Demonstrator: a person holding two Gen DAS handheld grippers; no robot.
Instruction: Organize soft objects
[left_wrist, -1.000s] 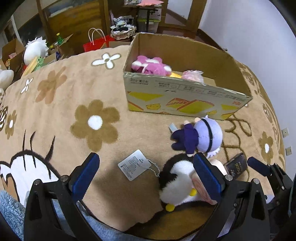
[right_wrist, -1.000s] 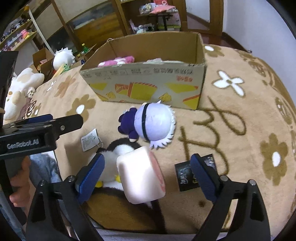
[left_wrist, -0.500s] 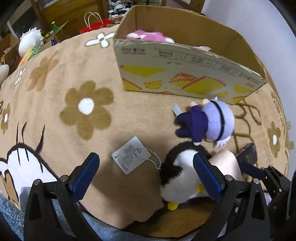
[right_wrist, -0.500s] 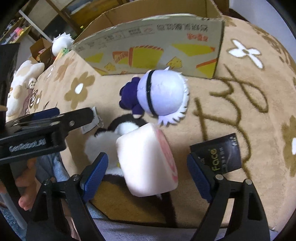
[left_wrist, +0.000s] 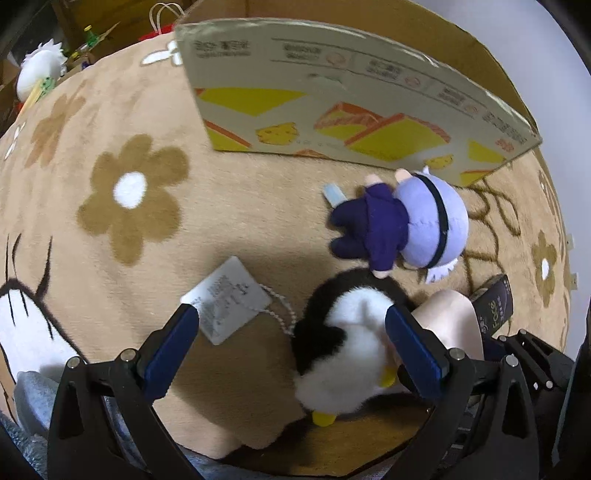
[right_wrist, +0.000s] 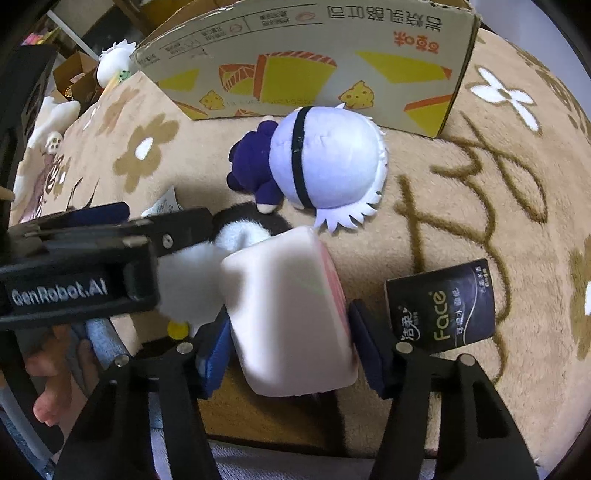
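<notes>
A black and white penguin plush (left_wrist: 343, 347) lies on the tan carpet between the fingers of my open left gripper (left_wrist: 291, 343), close to the right finger. Its paper tag (left_wrist: 225, 310) lies to the left. My right gripper (right_wrist: 290, 332) is shut on a pale pink block-shaped plush (right_wrist: 288, 314), its pads touching both sides. A purple-haired doll (left_wrist: 406, 229) lies just beyond; it also shows in the right wrist view (right_wrist: 317, 162). The cardboard box (left_wrist: 351, 96) stands behind it.
A black tissue pack (right_wrist: 447, 310) lies on the carpet right of the pink plush. A white plush (left_wrist: 37, 70) and small boxes sit at the far left. The left gripper body (right_wrist: 74, 269) crosses the right wrist view. The carpet edge is close below.
Both grippers moved forward and down toward the toys. The right gripper's fingers narrowed onto the pink plush. The left gripper stayed open and now straddles the penguin.
</notes>
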